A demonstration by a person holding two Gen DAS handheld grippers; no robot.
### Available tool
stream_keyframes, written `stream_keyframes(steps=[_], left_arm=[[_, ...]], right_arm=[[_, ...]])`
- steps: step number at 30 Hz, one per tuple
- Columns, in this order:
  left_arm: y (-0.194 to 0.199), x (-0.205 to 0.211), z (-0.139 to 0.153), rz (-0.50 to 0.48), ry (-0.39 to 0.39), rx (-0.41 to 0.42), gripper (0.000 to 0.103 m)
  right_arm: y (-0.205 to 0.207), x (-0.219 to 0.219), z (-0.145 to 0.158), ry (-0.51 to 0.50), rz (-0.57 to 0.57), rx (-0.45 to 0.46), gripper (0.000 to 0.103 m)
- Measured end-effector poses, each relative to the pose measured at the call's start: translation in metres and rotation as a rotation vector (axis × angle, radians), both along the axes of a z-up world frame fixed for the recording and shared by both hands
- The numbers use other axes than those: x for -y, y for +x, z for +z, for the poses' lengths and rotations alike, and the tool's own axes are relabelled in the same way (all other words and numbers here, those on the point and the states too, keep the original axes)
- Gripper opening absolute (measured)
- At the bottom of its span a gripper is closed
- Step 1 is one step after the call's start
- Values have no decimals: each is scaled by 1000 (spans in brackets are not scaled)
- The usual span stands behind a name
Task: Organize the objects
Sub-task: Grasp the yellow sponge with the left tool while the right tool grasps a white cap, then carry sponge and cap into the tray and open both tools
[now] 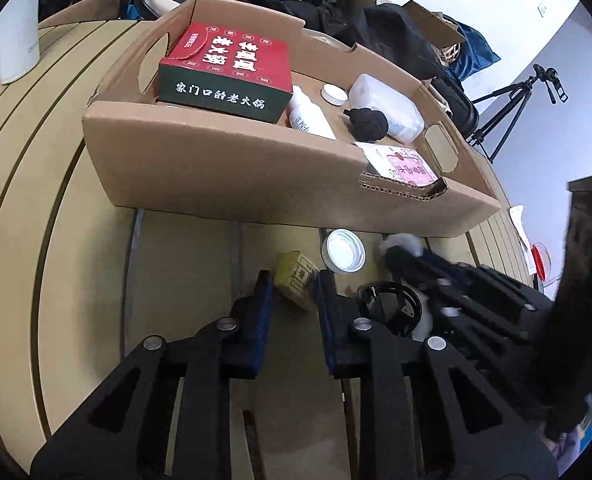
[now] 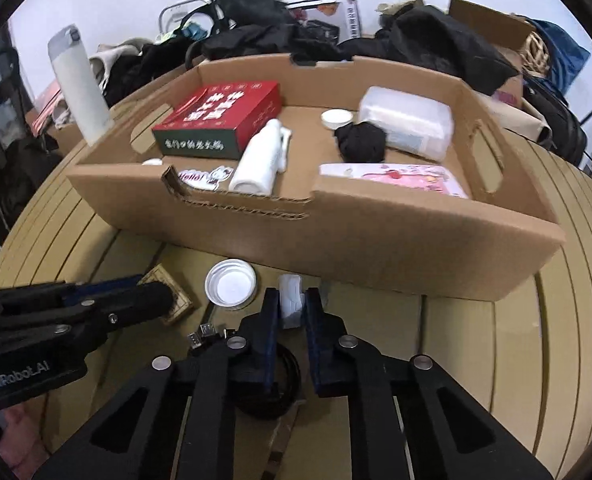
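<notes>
A wide cardboard tray (image 1: 224, 168) (image 2: 335, 236) holds a red and green box (image 1: 232, 68) (image 2: 224, 116), a white bottle (image 1: 307, 114) (image 2: 260, 160), a black cloth ball (image 1: 365, 122) (image 2: 361, 142), a clear plastic container (image 2: 409, 120) and a pink packet (image 2: 391, 180). In front of it lie a metal lid (image 1: 343, 250) (image 2: 230, 283) and a coiled black cable (image 1: 391, 306) (image 2: 272, 384). My left gripper (image 1: 294, 286) is shut on a small yellow box (image 1: 297, 278) (image 2: 172, 294). My right gripper (image 2: 292, 306) is shut on a small white object (image 2: 291, 300).
A white bottle (image 2: 78, 88) stands left of the tray on the tan slatted table (image 1: 28, 208). Black clothes and bags (image 2: 415, 36) are piled behind the tray. A tripod (image 1: 511, 104) stands at the far right. USB plugs (image 2: 204, 334) lie by the cable.
</notes>
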State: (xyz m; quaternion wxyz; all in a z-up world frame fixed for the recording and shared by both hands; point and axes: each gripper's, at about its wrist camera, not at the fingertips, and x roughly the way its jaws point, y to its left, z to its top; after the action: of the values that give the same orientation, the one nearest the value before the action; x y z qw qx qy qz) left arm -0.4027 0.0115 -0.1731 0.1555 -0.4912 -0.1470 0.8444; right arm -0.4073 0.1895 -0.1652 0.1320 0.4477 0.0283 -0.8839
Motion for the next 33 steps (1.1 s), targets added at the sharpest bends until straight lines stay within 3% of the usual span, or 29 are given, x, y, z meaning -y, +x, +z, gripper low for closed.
stream_keyframes(steps=[3, 7, 12, 16, 20, 23, 26, 29, 33], left_arm=[[11, -1, 7, -12, 6, -25, 9], [37, -2, 27, -10, -14, -47, 8], [99, 7, 61, 12, -67, -98, 8], [138, 17, 70, 47, -49, -91, 8], [140, 18, 94, 48, -47, -131, 8], [117, 20, 122, 25, -15, -170, 8], [66, 21, 138, 5, -19, -183, 8], [8, 23, 124, -18, -1, -89, 8], [-58, 26, 87, -2, -28, 20, 6]], right_arm=[[13, -9, 17, -27, -12, -27, 14], [38, -25, 41, -48, -24, -49, 14], [96, -44, 73, -89, -1, -70, 14], [138, -49, 79, -103, 26, -57, 14], [150, -52, 81, -153, 41, -37, 14], [136, -54, 100, -198, 68, -58, 14], [92, -52, 123, -227, 102, -69, 14], [37, -40, 132, -220, 118, -48, 14], [-71, -21, 113, -282, 108, 80, 14]])
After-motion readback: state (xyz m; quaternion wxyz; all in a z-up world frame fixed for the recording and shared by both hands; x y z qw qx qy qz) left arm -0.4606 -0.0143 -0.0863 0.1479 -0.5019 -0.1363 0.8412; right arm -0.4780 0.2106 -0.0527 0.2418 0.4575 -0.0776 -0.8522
